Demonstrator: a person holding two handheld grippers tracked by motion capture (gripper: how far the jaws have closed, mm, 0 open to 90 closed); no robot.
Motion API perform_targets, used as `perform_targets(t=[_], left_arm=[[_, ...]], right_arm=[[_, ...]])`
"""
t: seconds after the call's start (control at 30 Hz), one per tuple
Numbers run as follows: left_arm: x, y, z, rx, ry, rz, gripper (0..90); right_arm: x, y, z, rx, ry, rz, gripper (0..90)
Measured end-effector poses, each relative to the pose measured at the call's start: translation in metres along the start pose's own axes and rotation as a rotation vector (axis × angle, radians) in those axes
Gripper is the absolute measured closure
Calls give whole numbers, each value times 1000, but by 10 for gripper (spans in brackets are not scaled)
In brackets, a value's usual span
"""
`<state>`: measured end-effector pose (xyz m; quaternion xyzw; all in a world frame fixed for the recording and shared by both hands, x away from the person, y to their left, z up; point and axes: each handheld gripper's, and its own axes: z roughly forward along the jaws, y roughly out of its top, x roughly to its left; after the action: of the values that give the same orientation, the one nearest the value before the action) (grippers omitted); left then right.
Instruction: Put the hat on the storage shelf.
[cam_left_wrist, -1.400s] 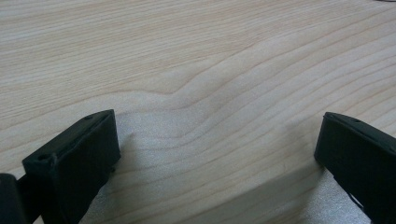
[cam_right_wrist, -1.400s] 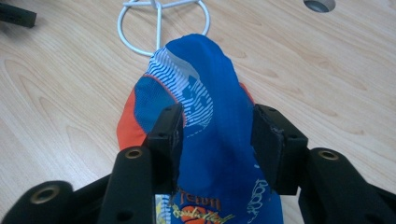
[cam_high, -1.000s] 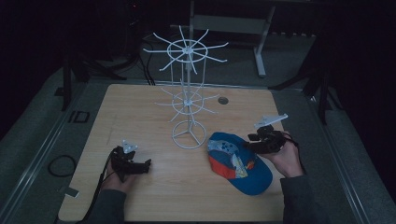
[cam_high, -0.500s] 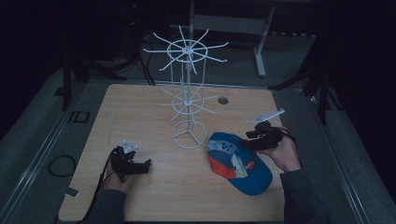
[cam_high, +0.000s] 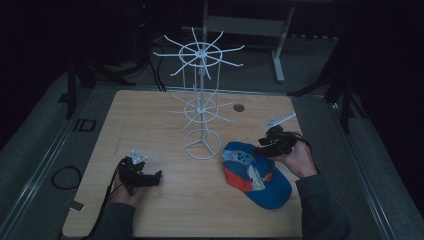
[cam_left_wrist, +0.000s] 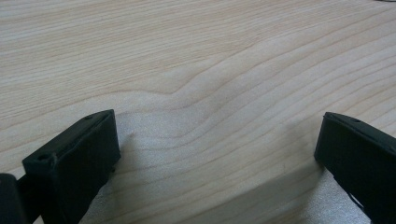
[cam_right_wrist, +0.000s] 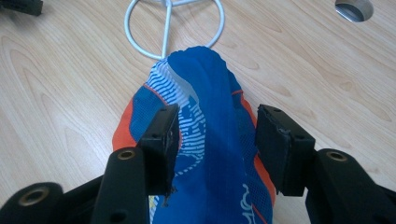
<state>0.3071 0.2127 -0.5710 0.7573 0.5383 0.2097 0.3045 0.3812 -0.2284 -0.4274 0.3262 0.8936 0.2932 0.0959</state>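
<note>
Setting: a lab or test room set up for recording, not a home. Room dark; light falls on one pale wooden table (cam_high: 150, 125) alone. The table has a round cable hole (cam_high: 239, 107) near its far edge. Grey carpet floor (cam_high: 35, 145) around it. Black stand legs (cam_high: 75, 80) and loose cables (cam_high: 62, 177) lie on the floor at the sides. A metal-framed bench (cam_high: 250, 25) stands behind. A white wire display rack (cam_high: 201, 100) stands on the table as a prop.

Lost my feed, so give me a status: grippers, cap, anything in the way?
Left gripper open, idle over bare table. Right gripper open, jaws straddling the blue cap, not clamped. White wire rack stands just beyond the cap.
</note>
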Motion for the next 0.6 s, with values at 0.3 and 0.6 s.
perform_targets(t=[0.3, 0.6], left_arm=[[0, 0, 0, 0, 0, -1, 0], [0, 0, 0, 0, -1, -2, 0]], right_arm=[[3, 7, 5, 17, 7, -12, 453], [1, 11, 18, 52, -2, -18, 417]])
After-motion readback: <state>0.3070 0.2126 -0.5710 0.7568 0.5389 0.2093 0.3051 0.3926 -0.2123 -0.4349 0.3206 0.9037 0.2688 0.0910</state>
